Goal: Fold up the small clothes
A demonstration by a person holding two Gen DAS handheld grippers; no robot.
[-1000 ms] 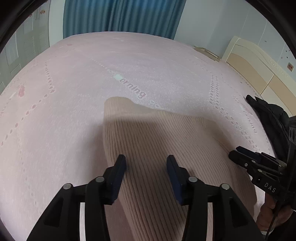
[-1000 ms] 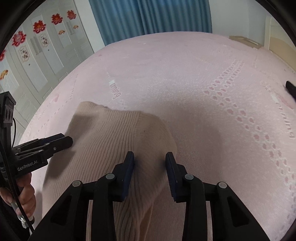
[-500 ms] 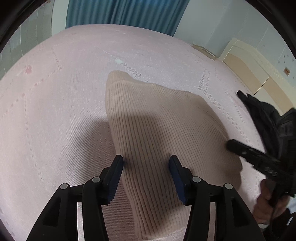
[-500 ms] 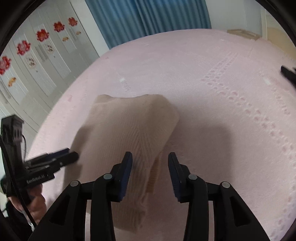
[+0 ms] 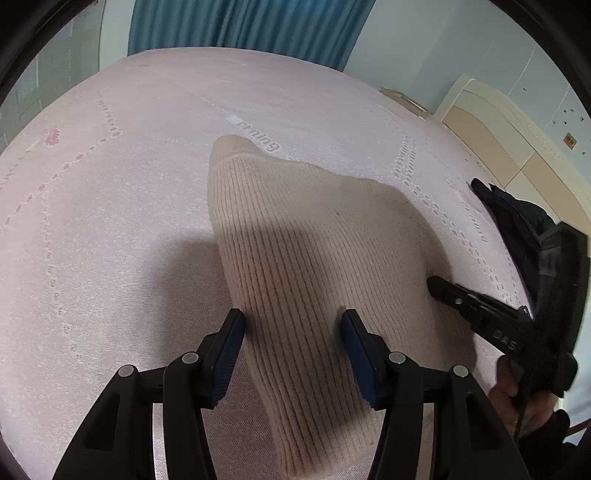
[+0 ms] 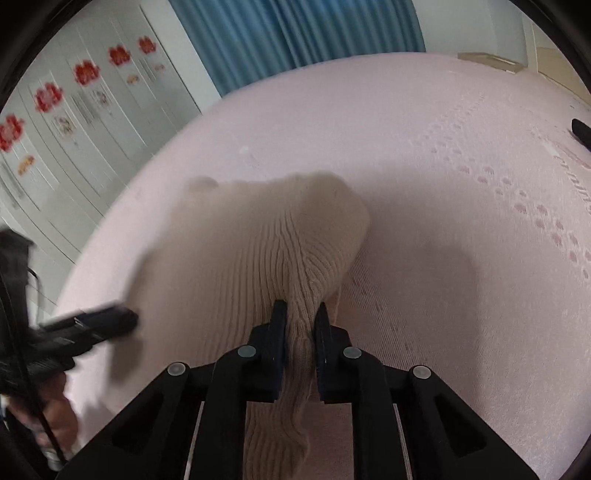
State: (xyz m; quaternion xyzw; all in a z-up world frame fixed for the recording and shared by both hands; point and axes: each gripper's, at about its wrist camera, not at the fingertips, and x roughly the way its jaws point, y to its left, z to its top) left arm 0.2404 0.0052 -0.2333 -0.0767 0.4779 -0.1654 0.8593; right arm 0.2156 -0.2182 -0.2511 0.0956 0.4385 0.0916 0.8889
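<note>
A beige ribbed knit garment [image 5: 314, 240] lies flat on the pink bed cover [image 5: 110, 221]. My left gripper [image 5: 292, 319] hovers over its near left edge; its jaws are opening, stand wide apart and press on nothing. My right gripper [image 6: 300, 314] is closing on a bunched ridge of the knit garment [image 6: 258, 240] near its right edge, and the pads pinch the fabric. In the left wrist view the right gripper [image 5: 437, 286] shows at the garment's right side. The left gripper [image 6: 122, 321] appears blurred in the right wrist view.
A black garment [image 5: 524, 221] lies at the bed's right side next to a cream headboard [image 5: 498, 122]. Blue curtains [image 5: 240, 29] hang behind the bed. White wardrobe doors [image 6: 74, 110] with red decorations stand to the left. A hand [image 5: 517, 391] holds the right gripper.
My right gripper's jaws have come together on a fold of the knit. Both grippers drew back toward the garment's near end. The left jaws spread slightly wider.
</note>
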